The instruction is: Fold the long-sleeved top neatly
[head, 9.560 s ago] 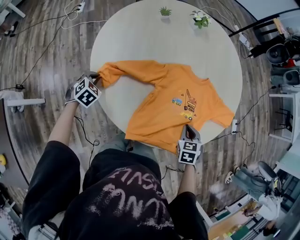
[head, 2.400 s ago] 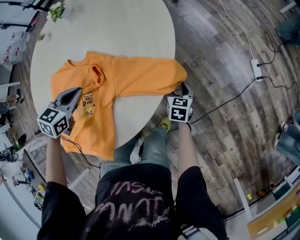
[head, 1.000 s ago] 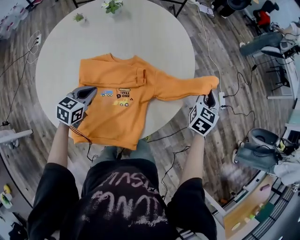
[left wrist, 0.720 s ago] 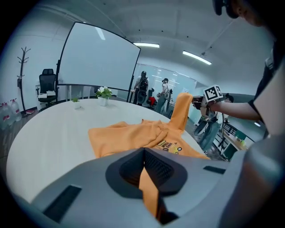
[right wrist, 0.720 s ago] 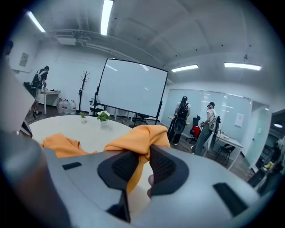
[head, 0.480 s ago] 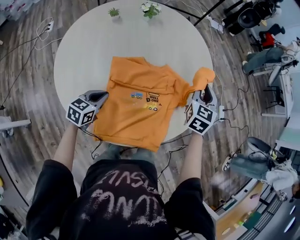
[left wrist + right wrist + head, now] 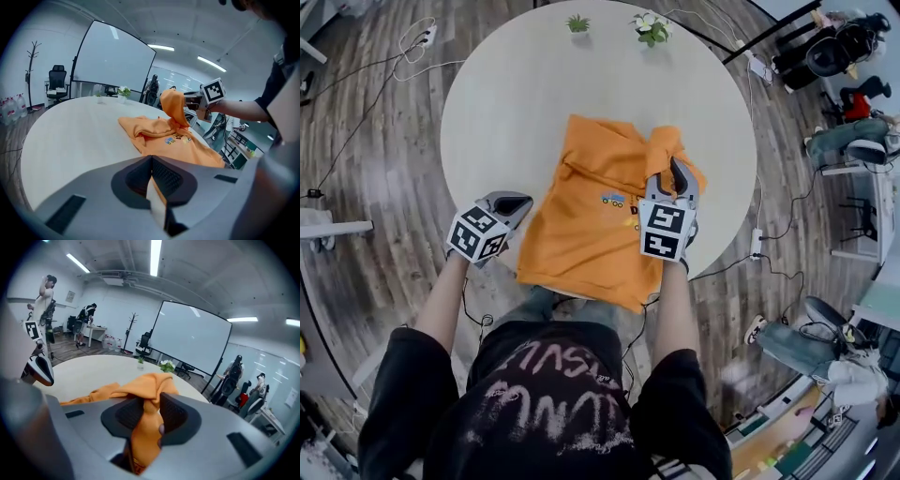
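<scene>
Orange top [image 7: 586, 220] lies on the near half of the round table [image 7: 534, 94], body flat, print up, hem at the near edge. It's a soft, light knit w/ no stiffness, so it drapes & bunches. It prob. won't slide much on the tabletop, so a fold needs laying down w/ care, not dropping. Best holds, IMO: cuff, shoulder seam or hem corners, where the fabric is doubled.

The right gripper [image 7: 675, 174] is clamped on the sleeve [image 7: 667, 142], cloth bunched btwn both pads. Its jaws have just been opening a bit, yet the sleeve is pinched and hangs lifted off the body. The forearm reaches straight out over the top's right side, gripper aimed far & tilted somewhat down.

The left gripper [image 7: 516, 202] is clenched w/ nothing btwn its jaws. It sits just left of the top's left edge, low over the table, aimed far-right toward the body. No contact w/ the fabric is visible. It looks placed to pin or smooth the left side once the sleeve is laid across.
</scene>
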